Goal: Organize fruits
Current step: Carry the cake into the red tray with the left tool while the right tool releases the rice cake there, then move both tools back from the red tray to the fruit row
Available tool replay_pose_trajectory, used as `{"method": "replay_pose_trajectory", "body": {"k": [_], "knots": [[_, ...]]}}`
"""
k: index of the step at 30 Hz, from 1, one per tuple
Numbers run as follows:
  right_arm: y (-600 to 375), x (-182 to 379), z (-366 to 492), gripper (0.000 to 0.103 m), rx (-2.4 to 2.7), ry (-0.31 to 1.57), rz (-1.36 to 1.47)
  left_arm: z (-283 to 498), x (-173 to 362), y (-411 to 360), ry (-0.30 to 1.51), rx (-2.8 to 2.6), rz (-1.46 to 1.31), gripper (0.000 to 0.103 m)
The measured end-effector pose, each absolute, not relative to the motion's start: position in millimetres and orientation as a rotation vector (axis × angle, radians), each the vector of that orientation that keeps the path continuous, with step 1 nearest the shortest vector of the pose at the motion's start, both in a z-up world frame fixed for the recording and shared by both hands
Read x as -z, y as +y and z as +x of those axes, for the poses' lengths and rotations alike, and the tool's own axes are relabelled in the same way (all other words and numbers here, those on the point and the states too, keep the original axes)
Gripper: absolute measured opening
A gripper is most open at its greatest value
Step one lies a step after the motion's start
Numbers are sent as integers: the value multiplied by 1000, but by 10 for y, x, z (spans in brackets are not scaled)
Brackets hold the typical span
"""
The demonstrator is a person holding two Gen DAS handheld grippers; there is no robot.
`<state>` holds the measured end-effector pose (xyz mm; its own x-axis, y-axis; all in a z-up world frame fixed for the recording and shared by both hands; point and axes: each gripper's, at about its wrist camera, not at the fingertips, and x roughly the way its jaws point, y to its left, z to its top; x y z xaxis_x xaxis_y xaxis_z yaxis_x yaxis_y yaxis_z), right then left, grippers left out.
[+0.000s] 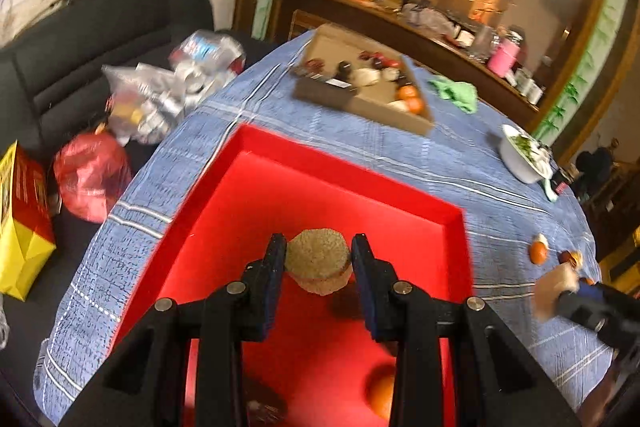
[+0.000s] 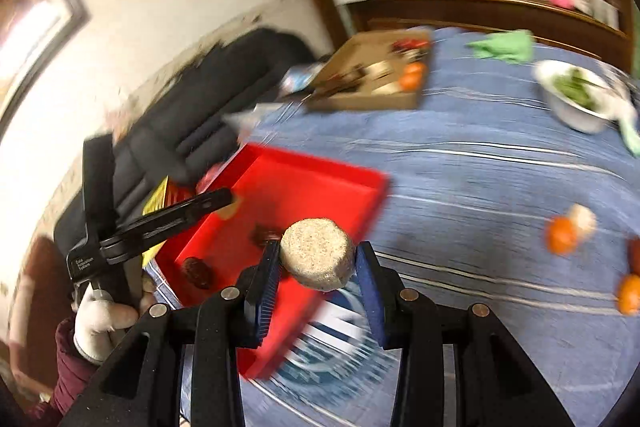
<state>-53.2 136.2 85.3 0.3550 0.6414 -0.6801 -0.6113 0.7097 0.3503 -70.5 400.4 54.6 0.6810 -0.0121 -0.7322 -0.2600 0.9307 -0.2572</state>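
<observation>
My left gripper (image 1: 319,250) is shut on a round tan grainy cake (image 1: 318,259) and holds it over the red tray (image 1: 280,147). An orange (image 1: 382,393) lies in the tray below. My right gripper (image 2: 316,253) is shut on a similar pale round cake (image 2: 317,253) above the tray's right edge (image 2: 372,195). Two dark red fruits (image 2: 198,271) lie in the tray. The left gripper (image 2: 230,203) shows at the tray's left side in the right wrist view. Loose oranges (image 2: 562,235) lie on the blue cloth.
A cardboard box (image 1: 362,83) with oranges and small items stands at the far side of the table. A white bowl of greens (image 2: 576,95) and a green rag (image 2: 506,45) lie to the right. A dark sofa (image 1: 100,39) with bags is left of the table.
</observation>
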Motion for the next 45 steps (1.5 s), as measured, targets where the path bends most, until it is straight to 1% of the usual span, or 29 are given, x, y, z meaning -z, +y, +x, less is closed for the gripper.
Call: {"method": "replay_pose_trajectory", "body": {"k": [4, 7, 8, 11, 12, 13, 14, 15, 19, 21, 22, 24, 26, 33, 38, 41, 45], "knots": [[1913, -606, -455, 42, -819, 949, -54, -720, -418, 4130, 821, -124, -425, 32], [2142, -424, -380, 42, -774, 962, -148, -826, -440, 4173, 778, -75, -487, 32], [2178, -377, -363, 43, -762, 968, -166, -857, -472, 4166, 762, -62, -499, 34], [2224, -263, -285, 43, -742, 983, -192, -962, -543, 4184, 717, -46, -537, 49], [2227, -249, -253, 44, -743, 983, -191, -1001, -568, 4185, 701, -41, -551, 51], [2227, -255, -243, 47, -747, 981, -185, -1023, -586, 4187, 691, -39, -562, 53], [2219, -270, -247, 52, -751, 975, -178, -1059, -601, 4186, 681, -38, -577, 57], [2212, -301, -256, 54, -751, 966, -173, -1088, -614, 4183, 675, -40, -594, 61], [2077, -431, -310, 55, -754, 916, -159, -1221, -664, 4155, 652, -41, -656, 63], [1884, -512, -379, 55, -746, 894, -139, -1298, -708, 4084, 639, -47, -666, 70], [1747, -537, -416, 56, -742, 888, -120, -1325, -729, 4036, 633, -49, -666, 72], [1492, -563, -506, 56, -729, 883, -90, -1357, -779, 3876, 633, -60, -649, 82], [1205, -564, -599, 59, -704, 878, -61, -1347, -812, 3693, 649, -78, -623, 88], [-146, -415, -868, 59, -509, 866, 26, -1217, -814, 2743, 746, 121, -523, 88], [-1121, -335, -914, 59, -331, 886, 116, -1111, -740, 2206, 814, 200, -465, 88], [-1467, -327, -896, 59, -284, 887, 175, -1091, -718, 1964, 837, 230, -437, 88], [-1578, -308, -703, 59, -260, 883, 189, -1082, -721, 1749, 850, 240, -386, 88]]}}
